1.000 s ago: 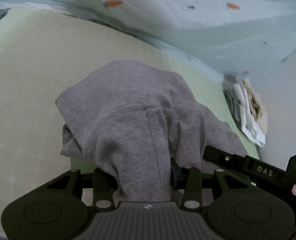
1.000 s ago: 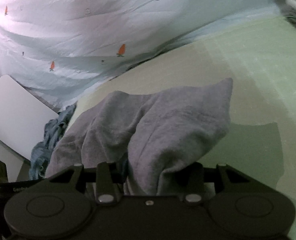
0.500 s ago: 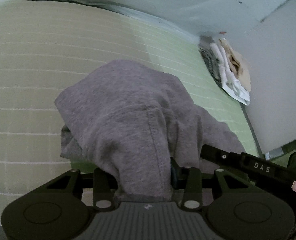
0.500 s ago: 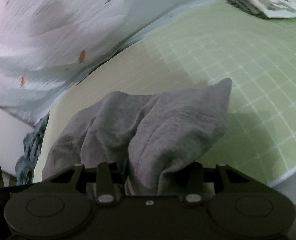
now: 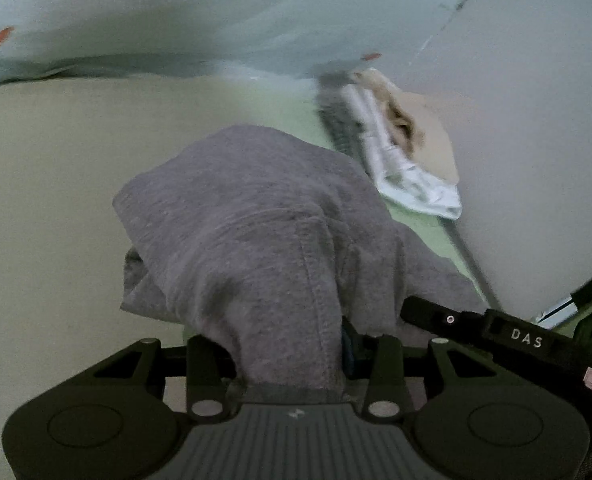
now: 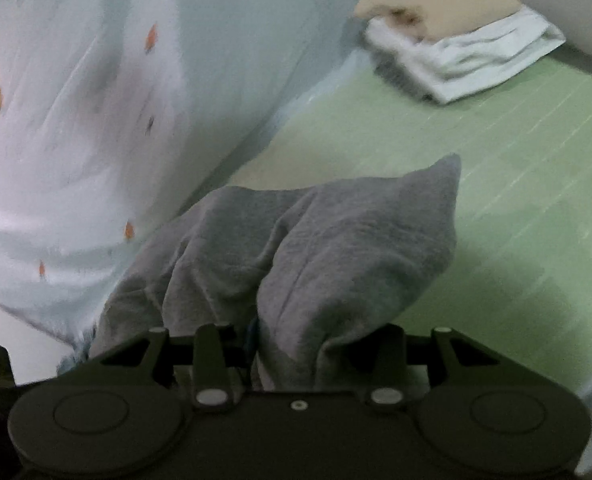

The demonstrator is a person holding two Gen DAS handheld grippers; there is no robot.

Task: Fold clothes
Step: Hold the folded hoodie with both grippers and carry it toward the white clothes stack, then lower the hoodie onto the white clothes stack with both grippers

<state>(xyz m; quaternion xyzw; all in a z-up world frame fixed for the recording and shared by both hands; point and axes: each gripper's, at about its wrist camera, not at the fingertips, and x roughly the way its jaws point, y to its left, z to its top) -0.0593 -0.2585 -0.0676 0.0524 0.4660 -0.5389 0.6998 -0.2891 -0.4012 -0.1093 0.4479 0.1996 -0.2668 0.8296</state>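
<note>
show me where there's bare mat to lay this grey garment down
Both tongs, left and right, grip the grey garment. Free: the green mat between the garment and the folded stack, running to the mat's near edge. Crowded: the stack's far corner and the carrot-print sheet alongside.

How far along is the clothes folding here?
Done: a folded stack sits at the far end of the green mat. In hand: both tongs, left and right, grip one bunched grey garment. Left: setting it down; no other loose clothes are clearly visible.
</note>
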